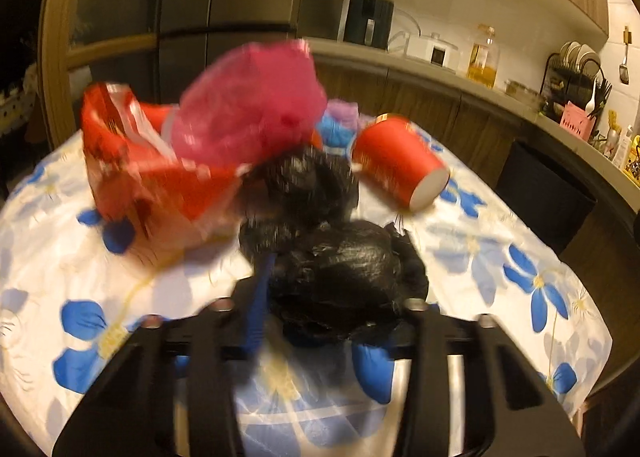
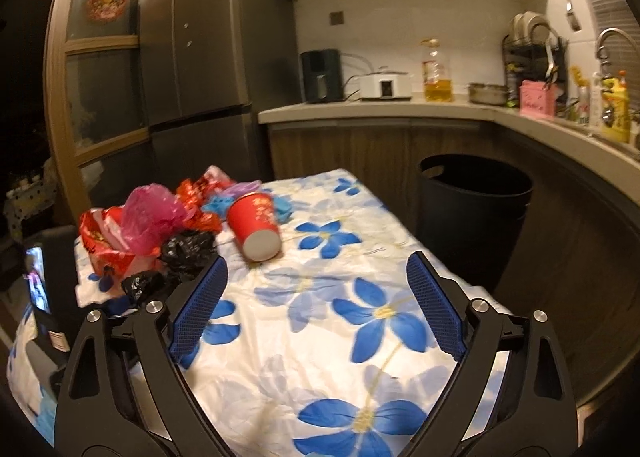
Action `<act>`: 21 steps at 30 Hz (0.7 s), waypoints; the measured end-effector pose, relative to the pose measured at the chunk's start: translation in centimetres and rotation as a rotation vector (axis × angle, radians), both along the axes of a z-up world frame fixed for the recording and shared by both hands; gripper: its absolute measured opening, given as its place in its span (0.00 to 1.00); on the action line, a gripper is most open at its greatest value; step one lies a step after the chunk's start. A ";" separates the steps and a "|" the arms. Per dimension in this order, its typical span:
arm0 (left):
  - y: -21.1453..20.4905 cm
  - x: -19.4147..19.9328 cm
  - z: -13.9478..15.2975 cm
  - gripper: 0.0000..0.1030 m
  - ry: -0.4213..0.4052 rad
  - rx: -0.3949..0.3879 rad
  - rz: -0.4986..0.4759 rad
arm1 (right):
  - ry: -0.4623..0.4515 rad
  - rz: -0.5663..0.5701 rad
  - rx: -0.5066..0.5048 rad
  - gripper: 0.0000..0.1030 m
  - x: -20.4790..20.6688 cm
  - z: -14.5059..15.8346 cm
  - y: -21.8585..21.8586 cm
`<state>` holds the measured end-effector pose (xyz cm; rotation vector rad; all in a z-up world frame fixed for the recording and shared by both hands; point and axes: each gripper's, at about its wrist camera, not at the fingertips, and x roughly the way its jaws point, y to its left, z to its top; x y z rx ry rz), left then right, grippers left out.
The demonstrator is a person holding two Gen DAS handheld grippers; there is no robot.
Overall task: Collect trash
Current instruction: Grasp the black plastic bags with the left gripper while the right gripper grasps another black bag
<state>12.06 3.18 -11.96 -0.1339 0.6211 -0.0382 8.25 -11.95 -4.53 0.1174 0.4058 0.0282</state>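
Left wrist view shows the left gripper (image 1: 324,297) closed around a crumpled black plastic bag (image 1: 344,277); the blue pads (image 1: 256,313) press it from both sides, and the bag fills the narrow space between them. It is a round lump, so I cannot tell a long axis. Just beyond it lies a second black bag (image 1: 308,181), blurred, and then a heap of trash: a pink plastic bag (image 1: 252,105) on top, a red wrapper (image 1: 132,161) at its left, and something blue and purple behind.

To the right of the heap a red paper cup (image 1: 396,161) lies on its side. Its long axis runs across the table, and its white bottom points toward the near right.

In the right wrist view the right gripper (image 2: 316,305) is spread wide and holds nothing; its two blue pads (image 2: 200,309) stand far apart above the cloth, well apart from the cup (image 2: 254,225).

Everything rests on a table with a white cloth with blue flowers (image 2: 340,337). A black bin (image 2: 472,217) stands on the floor just beside the table's far right corner. Behind are a dark fridge (image 2: 216,57), a wooden door with glass panes (image 2: 100,69), and a counter (image 2: 400,109) with a bottle of oil (image 2: 436,73), a dish rack (image 2: 532,53) and a tap (image 2: 612,41).
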 end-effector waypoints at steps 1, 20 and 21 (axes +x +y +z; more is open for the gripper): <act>0.2 -0.2 -0.1 0.34 -0.008 -0.016 -0.002 | 0.006 0.011 0.005 0.82 0.2 -0.2 0.2; 5.6 -6.1 3.2 0.13 -0.112 -0.087 0.105 | 0.059 0.244 0.015 0.64 6.2 -2.6 6.9; 5.6 -6.3 3.4 0.13 -0.114 -0.085 0.102 | 0.066 0.269 0.018 0.62 6.9 -2.8 7.6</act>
